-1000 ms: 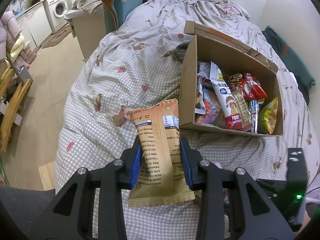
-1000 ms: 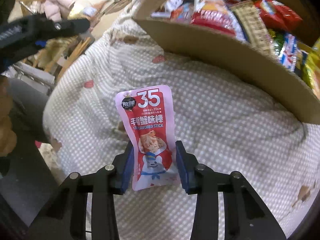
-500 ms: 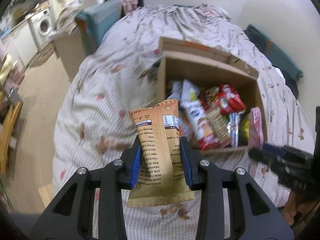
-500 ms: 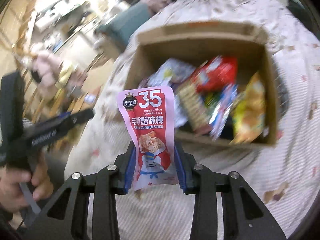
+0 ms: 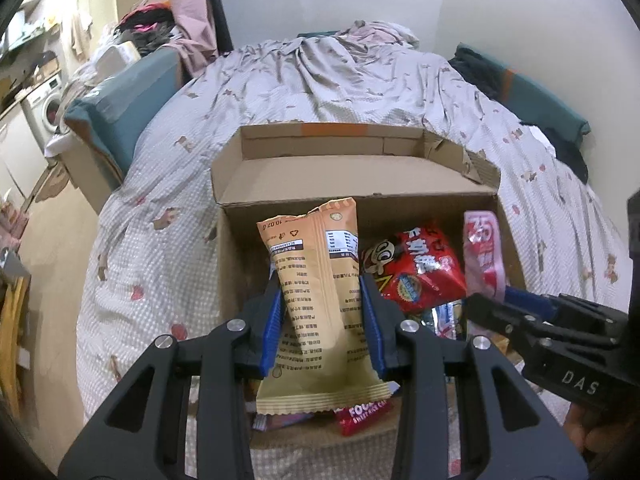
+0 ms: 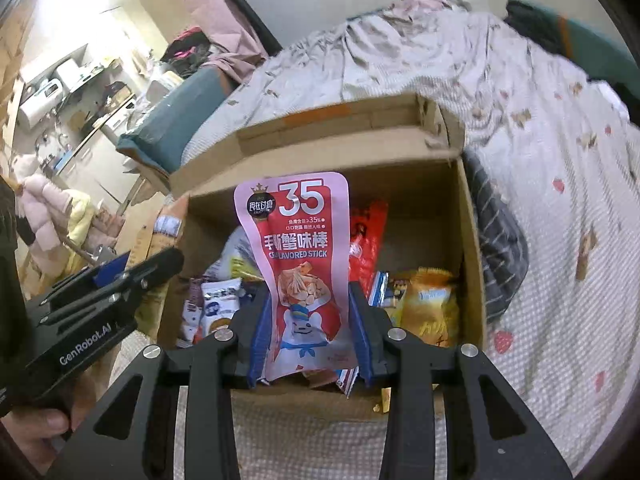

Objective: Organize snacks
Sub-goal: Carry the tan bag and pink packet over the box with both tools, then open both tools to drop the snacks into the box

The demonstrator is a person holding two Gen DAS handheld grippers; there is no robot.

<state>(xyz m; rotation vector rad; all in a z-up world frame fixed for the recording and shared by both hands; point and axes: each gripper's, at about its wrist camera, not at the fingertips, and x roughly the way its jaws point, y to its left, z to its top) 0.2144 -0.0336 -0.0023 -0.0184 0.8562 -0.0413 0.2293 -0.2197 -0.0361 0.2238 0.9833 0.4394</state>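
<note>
I am steering two handheld claws over a bed covered in a soft, checked grey quilt with small animal prints (image 5: 168, 216). On the quilt sits an open brown cardboard box (image 5: 360, 176) with stiff, creased flaps, already crowded with glossy, crinkly snack bags. Above the box's left half, my left claw (image 5: 322, 328) is clamped on a tall tan foil snack packet (image 5: 316, 292) with a crimped bottom seam, held upright. Above the box's right half, my right claw (image 6: 308, 332) grips a slim pink-and-red plastic pouch of crab-flavoured sticks (image 6: 300, 264), also upright. I judge this the drop-off step: both packets hang over the box. Next I would lower each into a gap among the bags, then release.
</note>
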